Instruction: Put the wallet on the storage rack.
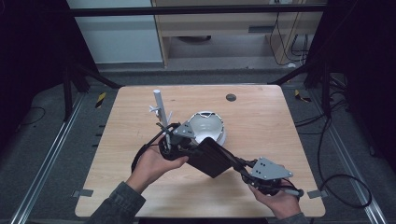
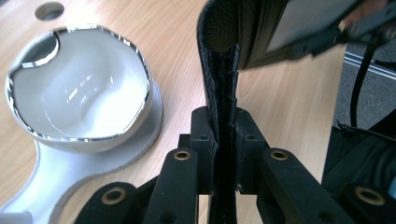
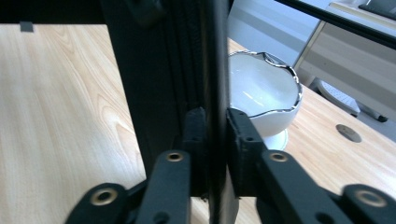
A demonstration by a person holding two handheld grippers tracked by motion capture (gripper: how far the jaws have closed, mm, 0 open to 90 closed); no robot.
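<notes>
Black leather, folded like a wallet [image 1: 212, 157], hangs above the table [image 1: 261, 116] between two grippers, near the middle of the wooden top and just in front of the white bowl [image 1: 207, 127]. One wallet, held from both ends. In the left gripper view its stitched edge stands upright between the jaws, which are closed tight on it, and the upper part opens into a fold. In the right gripper view a thin flap of the same wallet runs straight up between the pads, and those jaws too are clamped on it with almost no gap.

From the high view the left gripper [image 1: 175, 140] sits in a left hand [image 1: 156, 163] whose forearm comes in from the bottom edge and angles up toward the bowl. The right gripper [image 1: 243, 167] lies lower and nearer the table's front edge, in a right hand [image 1: 278, 200] cupped under it, pointing back toward the left one.

One bowl with a wavy silvered rim stands on one white base. One white post with small pegs [image 1: 159, 109] stands just left of the bowl. One dark round hole [image 1: 230, 97] marks the far part of the table
</notes>
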